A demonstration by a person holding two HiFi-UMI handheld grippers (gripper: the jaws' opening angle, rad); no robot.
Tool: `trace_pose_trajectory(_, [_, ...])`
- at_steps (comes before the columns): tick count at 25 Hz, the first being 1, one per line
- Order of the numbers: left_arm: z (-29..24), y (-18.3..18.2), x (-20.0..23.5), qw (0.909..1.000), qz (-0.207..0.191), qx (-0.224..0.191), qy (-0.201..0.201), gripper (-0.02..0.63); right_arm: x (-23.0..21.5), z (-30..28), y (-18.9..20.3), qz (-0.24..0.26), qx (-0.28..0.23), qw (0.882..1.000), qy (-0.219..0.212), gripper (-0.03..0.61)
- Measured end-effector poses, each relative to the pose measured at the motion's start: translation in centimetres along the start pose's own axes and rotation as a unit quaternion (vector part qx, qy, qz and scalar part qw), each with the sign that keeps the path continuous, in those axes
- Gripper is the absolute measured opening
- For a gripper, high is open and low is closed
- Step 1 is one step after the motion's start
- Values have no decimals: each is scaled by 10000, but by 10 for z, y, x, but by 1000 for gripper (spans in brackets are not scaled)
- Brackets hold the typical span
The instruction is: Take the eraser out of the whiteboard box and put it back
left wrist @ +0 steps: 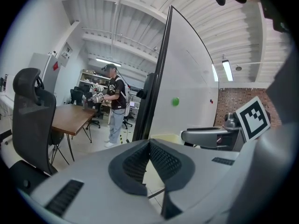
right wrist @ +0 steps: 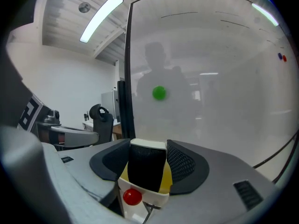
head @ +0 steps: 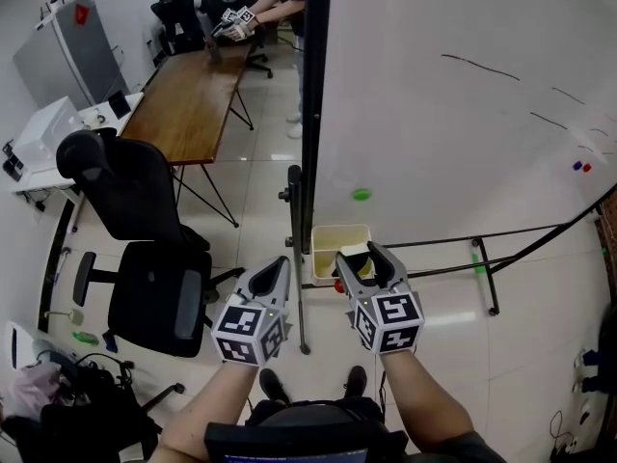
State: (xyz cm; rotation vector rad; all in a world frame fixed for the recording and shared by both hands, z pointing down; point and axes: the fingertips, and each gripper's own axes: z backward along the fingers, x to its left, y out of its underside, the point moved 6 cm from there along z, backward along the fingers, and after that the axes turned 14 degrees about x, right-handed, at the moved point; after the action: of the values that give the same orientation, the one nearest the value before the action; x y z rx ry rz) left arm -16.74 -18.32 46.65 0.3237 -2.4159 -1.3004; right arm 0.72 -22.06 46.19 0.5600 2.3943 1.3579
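A cream whiteboard box [head: 328,242] hangs at the whiteboard's [head: 453,114] lower left corner. My right gripper [head: 369,263] is shut on the eraser [head: 360,262], just at the box's near right side. In the right gripper view the eraser [right wrist: 147,169] shows black felt with a white back, upright between the jaws, above the box [right wrist: 140,200], which carries a red magnet [right wrist: 132,196]. My left gripper [head: 274,276] hovers left of the box, shut and empty; its jaws meet in the left gripper view [left wrist: 150,146].
A black office chair [head: 145,249] stands to the left, with a wooden table [head: 193,95] behind it. A person [head: 265,3] works at the table's far end. The whiteboard carries a green magnet [head: 361,194]. Its stand's bars [head: 482,268] cross the floor.
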Motion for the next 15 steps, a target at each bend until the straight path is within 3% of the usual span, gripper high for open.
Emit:
trace_pose_trajectory(7, [-3, 5, -3, 10000, 55, -24, 64, 23, 0, -13, 22, 50, 483, 9988, 93, 267])
trace_pose_trajectory(15, [1, 9, -2, 9999, 108, -9, 31, 23, 7, -14, 26, 267, 491, 9983, 171, 267])
